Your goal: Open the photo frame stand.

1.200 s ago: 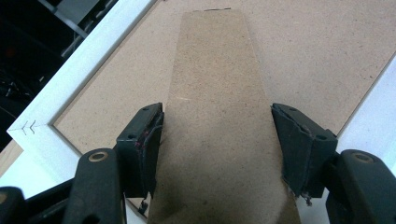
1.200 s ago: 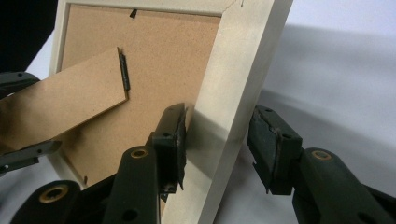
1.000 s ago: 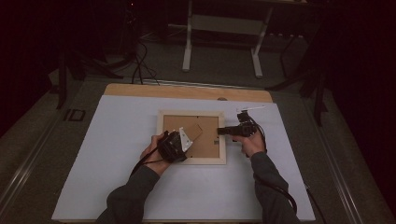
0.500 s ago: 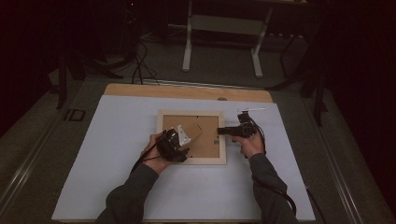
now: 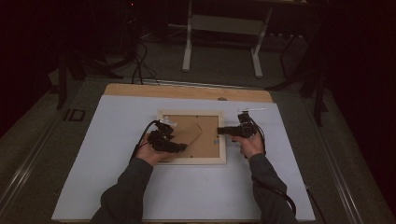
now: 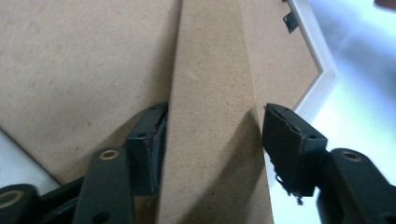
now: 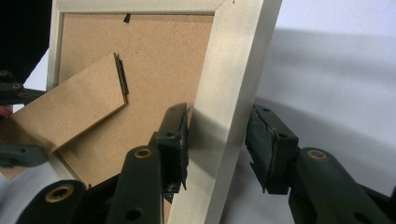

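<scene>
- Dark floor and a pale desk stand lie beyond the far edge of the tabletop (image 5: 116, 140), which carries a white mat with a bare wooden strip along the far side. From the high view, a picture frame (image 5: 191, 160) lies back-up about the middle of the mat, well clear of every edge, so there is open room on all sides for moving it.
- Same view: the left gripper (image 5: 180, 145) reaches in over the frame's near-left corner at the fold-out stand (image 5: 189, 135); the right gripper (image 5: 220, 131) sits at the frame's right rail.
- Left gripper view: the stand rises between the two jaws. One pad looks to lie against its edge, the other stands a little off, so I'd call it a loose straddle, not a firm grip. The jaws have just been closing around it.
- Right gripper view: the jaws straddle the pale right rail, roughly half open; the inner pad is at the wood, the outer shows a gap. It steadies the frame more than it clamps it.
- My reading: the step in hand is working the stand while the frame is steadied. Next calls for a firm pinch on the stand, then a gentle swing about its black hinge (image 7: 122, 77), with the right side steady.
</scene>
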The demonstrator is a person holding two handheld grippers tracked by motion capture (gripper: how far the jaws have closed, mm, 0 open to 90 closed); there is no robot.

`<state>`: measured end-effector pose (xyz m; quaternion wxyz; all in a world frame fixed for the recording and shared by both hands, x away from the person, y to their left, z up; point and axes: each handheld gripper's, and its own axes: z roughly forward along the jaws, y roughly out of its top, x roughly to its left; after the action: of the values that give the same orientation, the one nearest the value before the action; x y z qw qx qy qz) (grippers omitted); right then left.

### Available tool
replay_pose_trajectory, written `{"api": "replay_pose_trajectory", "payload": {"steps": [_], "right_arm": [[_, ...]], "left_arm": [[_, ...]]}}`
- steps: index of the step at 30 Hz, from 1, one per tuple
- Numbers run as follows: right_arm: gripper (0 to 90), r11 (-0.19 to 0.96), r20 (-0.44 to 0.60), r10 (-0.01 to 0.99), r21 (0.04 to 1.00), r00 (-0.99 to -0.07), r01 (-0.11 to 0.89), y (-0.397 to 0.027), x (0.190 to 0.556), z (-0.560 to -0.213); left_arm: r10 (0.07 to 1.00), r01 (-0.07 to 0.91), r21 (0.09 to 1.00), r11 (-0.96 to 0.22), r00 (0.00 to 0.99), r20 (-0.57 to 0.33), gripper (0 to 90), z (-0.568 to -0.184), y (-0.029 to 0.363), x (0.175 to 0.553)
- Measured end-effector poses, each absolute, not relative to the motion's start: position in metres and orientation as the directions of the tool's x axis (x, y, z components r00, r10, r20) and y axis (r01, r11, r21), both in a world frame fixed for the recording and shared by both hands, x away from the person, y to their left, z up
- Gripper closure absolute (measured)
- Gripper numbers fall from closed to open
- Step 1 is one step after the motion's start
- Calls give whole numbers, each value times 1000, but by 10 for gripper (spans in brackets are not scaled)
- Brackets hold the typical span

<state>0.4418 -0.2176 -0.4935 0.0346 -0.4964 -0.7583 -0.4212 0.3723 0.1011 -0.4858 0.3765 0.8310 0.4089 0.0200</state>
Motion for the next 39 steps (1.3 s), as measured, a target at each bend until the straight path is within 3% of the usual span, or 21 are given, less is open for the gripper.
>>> {"api": "replay_pose_trajectory", "payload": {"steps": [3, 7, 18, 39], "right_arm": [[593, 154, 468, 724, 606, -506, 780, -218, 442, -493], [593, 154, 466, 724, 609, -508, 778, -218, 441, -493], [597, 151, 453, 729, 626, -514, 765, -218, 439, -490], [601, 167, 378, 753, 682, -538, 712, -217, 435, -478]], "left_arm": [[685, 697, 618, -364, 650, -329, 437, -487, 105, 376], [681, 696, 611, -377, 656, -326, 460, -486, 104, 375], [685, 637, 635, -437, 693, -224, 479, -482, 96, 370], [692, 595, 651, -472, 708, -145, 483, -477, 89, 370]]}}
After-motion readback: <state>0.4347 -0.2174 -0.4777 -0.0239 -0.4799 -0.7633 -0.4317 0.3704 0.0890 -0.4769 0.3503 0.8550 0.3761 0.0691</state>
